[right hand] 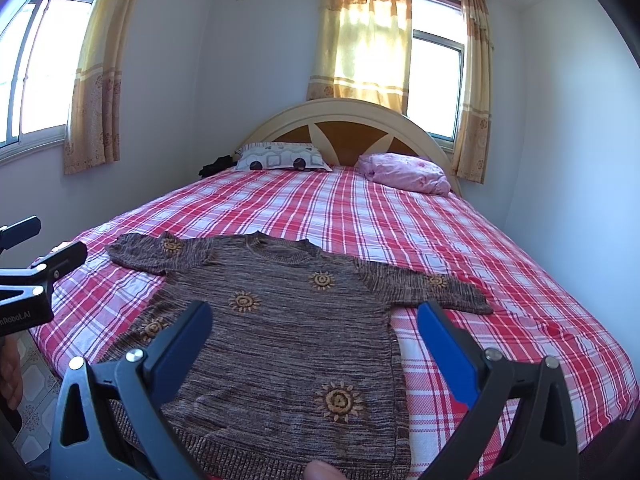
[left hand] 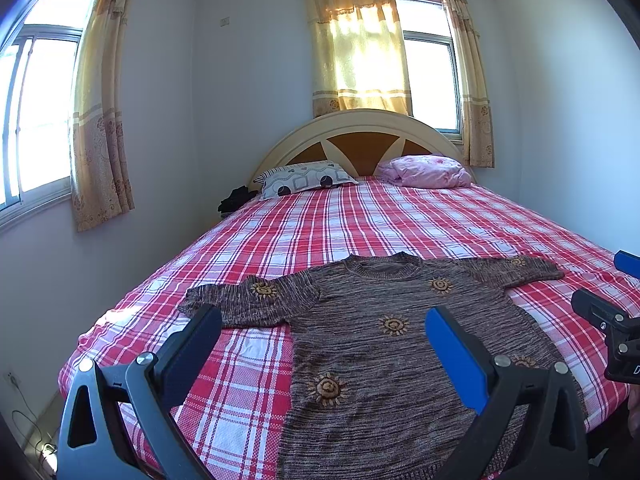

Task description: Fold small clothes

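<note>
Sweater (left hand: 384,344), brown knit with orange sun motifs, lies flat and face up on the near end of my bed (left hand: 360,220), neck toward the headboard (left hand: 360,132), both sleeves stretched out to the sides and its hem at the bed's near edge. It rests on a red and white plaid sheet (left hand: 240,384). My left tool (left hand: 324,326) hangs above the sweater's left half with its fingers spread wide, nothing between them; one finger sits over the left sleeve end, the other over the chest. My right tool (right hand: 314,322) hangs above the sweater's right half, fingers likewise spread wide and holding nothing, one over the body, the other over the sheet just below the right sleeve. Neither tool touches the knit as far as I can see. Each tool shows at the edge of the other's view. At the head of the bed lie a grey patterned pillow (left hand: 306,178) and a crumpled pink bundle (left hand: 426,172), well apart from the sweater. Yellow curtains (left hand: 356,40) hang at the windows behind.
</note>
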A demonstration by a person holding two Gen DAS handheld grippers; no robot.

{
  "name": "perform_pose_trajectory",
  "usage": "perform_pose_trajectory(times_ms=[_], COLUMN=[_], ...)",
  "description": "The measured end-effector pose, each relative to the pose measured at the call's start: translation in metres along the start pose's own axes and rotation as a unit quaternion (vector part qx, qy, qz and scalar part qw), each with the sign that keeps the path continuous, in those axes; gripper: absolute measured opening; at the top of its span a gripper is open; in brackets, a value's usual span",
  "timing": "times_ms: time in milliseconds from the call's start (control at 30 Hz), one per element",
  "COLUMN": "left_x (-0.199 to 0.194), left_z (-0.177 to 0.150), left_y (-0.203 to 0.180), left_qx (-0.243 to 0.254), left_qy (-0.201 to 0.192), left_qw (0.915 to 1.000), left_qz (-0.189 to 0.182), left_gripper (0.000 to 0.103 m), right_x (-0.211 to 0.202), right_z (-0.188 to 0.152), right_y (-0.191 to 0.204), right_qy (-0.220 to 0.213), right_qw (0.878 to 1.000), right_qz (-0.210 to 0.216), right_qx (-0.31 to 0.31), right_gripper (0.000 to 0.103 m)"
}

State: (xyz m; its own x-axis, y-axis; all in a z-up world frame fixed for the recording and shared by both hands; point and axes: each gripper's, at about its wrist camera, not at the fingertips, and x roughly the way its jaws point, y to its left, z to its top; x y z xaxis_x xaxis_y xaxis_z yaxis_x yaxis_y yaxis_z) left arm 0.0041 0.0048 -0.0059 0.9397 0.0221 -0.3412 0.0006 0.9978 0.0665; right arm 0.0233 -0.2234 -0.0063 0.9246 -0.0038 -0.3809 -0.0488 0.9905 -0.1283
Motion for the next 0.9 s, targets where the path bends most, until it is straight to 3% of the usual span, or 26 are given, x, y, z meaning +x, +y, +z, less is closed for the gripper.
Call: perform_pose_trajectory(times_ms=[633, 833, 900], left_x=[0.01, 0.042, 0.069], left_z=[-0.005, -0.015, -0.019], left_y=[0.001, -0.002, -0.008], left_qx=[-0.005, -0.004, 0.017], left_qy=[0.014, 0.029, 0.042], left_qw=[0.9999, 0.9995, 0.9989], left_qz=[-0.005, -0.013, -0.015], left_gripper=[0.102, 0.102, 0.102], right_x=[0.009, 0.047, 0.069], right_z=[-0.005, -0.023, -0.03], right_y=[-0.006, -0.024, -0.037], right_qy=[0.015, 0.059, 0.083], right_qw=[1.0, 0.996, 0.993], right_qz=[0.004, 0.044, 0.047], right_qx=[0.005, 0.048, 0.063], right_gripper=[0.103, 0.103, 0.097])
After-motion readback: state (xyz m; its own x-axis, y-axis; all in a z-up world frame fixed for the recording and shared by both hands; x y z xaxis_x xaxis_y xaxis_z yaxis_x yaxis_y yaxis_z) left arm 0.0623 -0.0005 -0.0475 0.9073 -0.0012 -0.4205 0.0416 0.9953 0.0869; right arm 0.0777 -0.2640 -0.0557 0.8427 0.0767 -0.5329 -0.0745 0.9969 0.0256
